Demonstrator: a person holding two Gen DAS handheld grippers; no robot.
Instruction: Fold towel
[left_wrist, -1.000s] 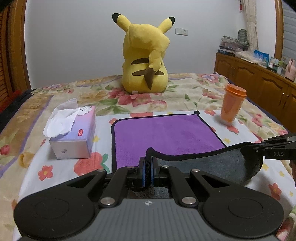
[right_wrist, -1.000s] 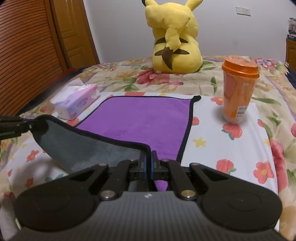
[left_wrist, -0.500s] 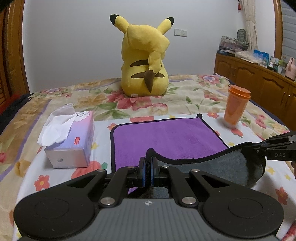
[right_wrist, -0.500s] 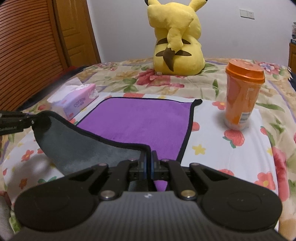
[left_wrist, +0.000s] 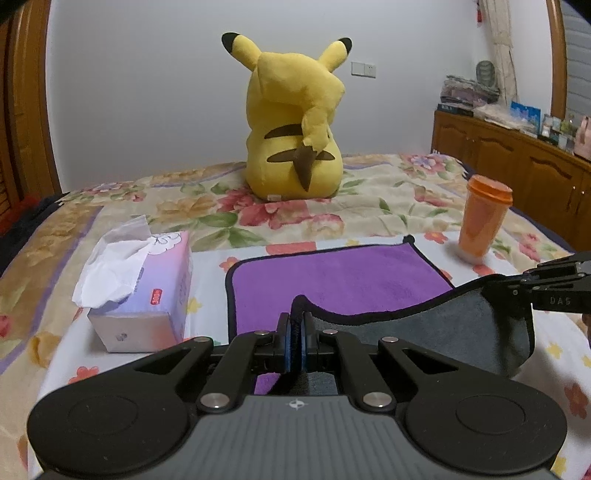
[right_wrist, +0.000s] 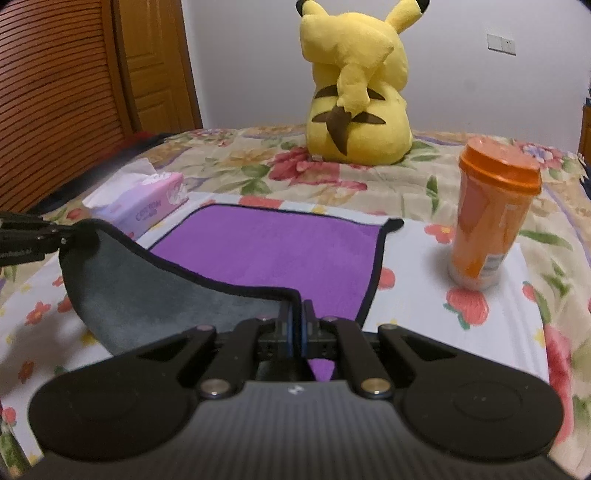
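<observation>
A purple towel (left_wrist: 332, 280) with a black hem and a grey underside lies on the flowered bed; it also shows in the right wrist view (right_wrist: 273, 254). Its near edge is lifted off the bed, grey side (left_wrist: 443, 328) facing me. My left gripper (left_wrist: 295, 332) is shut on the near left corner. My right gripper (right_wrist: 296, 325) is shut on the near right corner. Each gripper shows at the edge of the other's view, the right one (left_wrist: 517, 286) and the left one (right_wrist: 62, 232). The far half lies flat.
A pink tissue box (left_wrist: 147, 295) stands left of the towel. An orange lidded cup (right_wrist: 487, 218) stands to its right. A yellow plush toy (left_wrist: 295, 122) sits beyond the towel. A wooden cabinet (left_wrist: 517, 162) runs along the right, a wooden door (right_wrist: 155, 66) on the left.
Both grippers have risen with the towel's near edge held between them. The scene sits lower in both views and the grey flap hangs higher off the bed.
</observation>
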